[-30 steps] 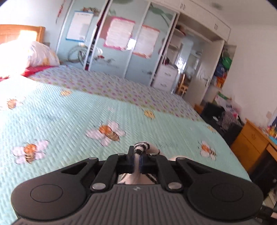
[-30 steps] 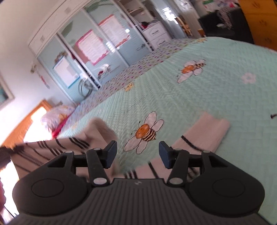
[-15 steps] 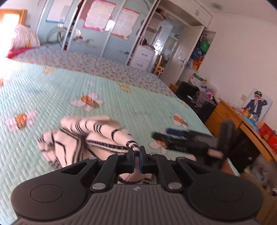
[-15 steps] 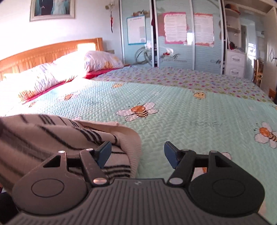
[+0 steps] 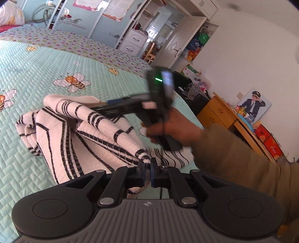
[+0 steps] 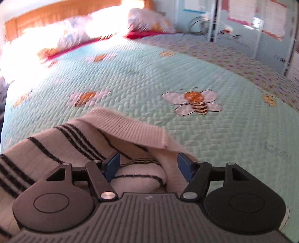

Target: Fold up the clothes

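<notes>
A cream knitted sweater with black stripes (image 5: 78, 130) lies bunched on the mint bee-print bedspread (image 5: 37, 61). My left gripper (image 5: 146, 166) is shut on a striped fold at its near edge. In the left wrist view a hand (image 5: 177, 127) in an olive sleeve (image 5: 233, 155) holds my blurred right gripper (image 5: 110, 105) over the sweater's far side. In the right wrist view the right gripper (image 6: 148, 162) is open, low over the sweater (image 6: 61, 144). A rolled fold lies between its blue pads without being pressed, and a ribbed hem lies just ahead.
Pillows (image 6: 84, 31) and a wooden headboard (image 6: 56, 13) are at the bed's far end. Wardrobe doors (image 5: 104, 15) stand beyond the bed. A wooden desk (image 5: 224, 115) and dark clutter (image 5: 196, 89) sit past the bed's right edge.
The right gripper swung across, rolled level and came in over the sweater with its jaws a little wider. The left gripper tipped down, still shut on the fold, bringing the sweater into its view.
</notes>
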The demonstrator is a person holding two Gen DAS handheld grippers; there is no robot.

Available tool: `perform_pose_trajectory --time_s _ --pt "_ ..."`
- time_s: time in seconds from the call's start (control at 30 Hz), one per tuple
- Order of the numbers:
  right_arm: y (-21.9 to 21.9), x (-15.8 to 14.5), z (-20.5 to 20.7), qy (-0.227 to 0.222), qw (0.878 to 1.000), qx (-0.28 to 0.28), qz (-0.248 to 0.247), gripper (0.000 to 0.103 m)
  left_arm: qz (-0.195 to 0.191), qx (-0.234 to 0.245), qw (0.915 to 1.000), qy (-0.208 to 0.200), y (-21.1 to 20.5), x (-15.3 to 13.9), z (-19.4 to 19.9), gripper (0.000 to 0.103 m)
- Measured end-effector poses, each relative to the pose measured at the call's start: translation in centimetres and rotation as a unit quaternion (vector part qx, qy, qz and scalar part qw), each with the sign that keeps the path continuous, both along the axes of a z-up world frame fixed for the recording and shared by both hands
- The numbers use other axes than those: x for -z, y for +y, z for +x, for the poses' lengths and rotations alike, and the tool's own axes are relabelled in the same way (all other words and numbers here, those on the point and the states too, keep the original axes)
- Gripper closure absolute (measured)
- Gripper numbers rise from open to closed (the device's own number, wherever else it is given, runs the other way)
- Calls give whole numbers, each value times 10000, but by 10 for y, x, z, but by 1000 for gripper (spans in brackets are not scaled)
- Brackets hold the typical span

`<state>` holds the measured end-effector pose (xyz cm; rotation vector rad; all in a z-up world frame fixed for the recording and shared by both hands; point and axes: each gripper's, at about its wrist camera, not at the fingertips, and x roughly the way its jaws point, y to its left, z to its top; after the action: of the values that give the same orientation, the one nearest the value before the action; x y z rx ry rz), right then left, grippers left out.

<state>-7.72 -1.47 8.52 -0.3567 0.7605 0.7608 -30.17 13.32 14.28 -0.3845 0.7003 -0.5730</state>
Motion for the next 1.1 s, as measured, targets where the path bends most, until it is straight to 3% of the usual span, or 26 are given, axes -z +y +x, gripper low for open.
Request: perform_pose_trajectory --time_s 0.07,0.13,0.2,0.23,0.3,0.33,0.4,0.5,0.57,0.67,0.73,0.8,0.9,1.0,1.1 --pt "24 5 6 -150 9987 -275 -406 35 5 209 9998 19 -1 5 0 99" --pt "41 1 17 -124 9994 -202 -240 35 -47 387 9992 107 -2 12 2 99" --pt "26 -4 50 150 9943 839 637 35 -65 512 9985 157 -4 17 3 99" --pt "18 -7 66 288 9844 1361 1076 35 -60 543 9984 169 -4 18 3 99" --pt "-21 -1 93 604 9431 2756 1759 35 -68 597 9980 188 -5 21 4 99" --pt "-47 10 104 760 9131 3549 1860 35 -126 599 9980 184 -3 22 5 99" --pt "-99 30 108 997 8693 4483 1828 34 -234 547 9980 196 1 25 5 99" --pt "-164 52 89 1602 8453 4749 1850 35 -375 360 9982 309 8 30 10 99" --pt "-192 48 50 1546 8546 4498 2086 34 -557 245 9973 418 12 35 13 99" --pt "-201 31 -21 1357 8895 3669 2360 33 -695 124 9963 500 9 36 15 99" --pt "-189 22 -60 1573 8976 3010 2812 29 -550 147 9974 449 -2 31 12 99" --pt "-169 12 -90 1770 8971 2423 3243 25 -397 224 9982 399 -13 28 8 99" --pt "-136 -2 -110 2065 8841 2003 3683 24 -162 293 9987 389 -26 29 3 99" --pt "-99 3 -115 2851 8816 2008 3180 20 7 301 9987 406 -32 33 -2 99" --pt "-80 25 -127 3641 8573 1794 3167 25 115 201 9985 494 -33 38 -4 99"
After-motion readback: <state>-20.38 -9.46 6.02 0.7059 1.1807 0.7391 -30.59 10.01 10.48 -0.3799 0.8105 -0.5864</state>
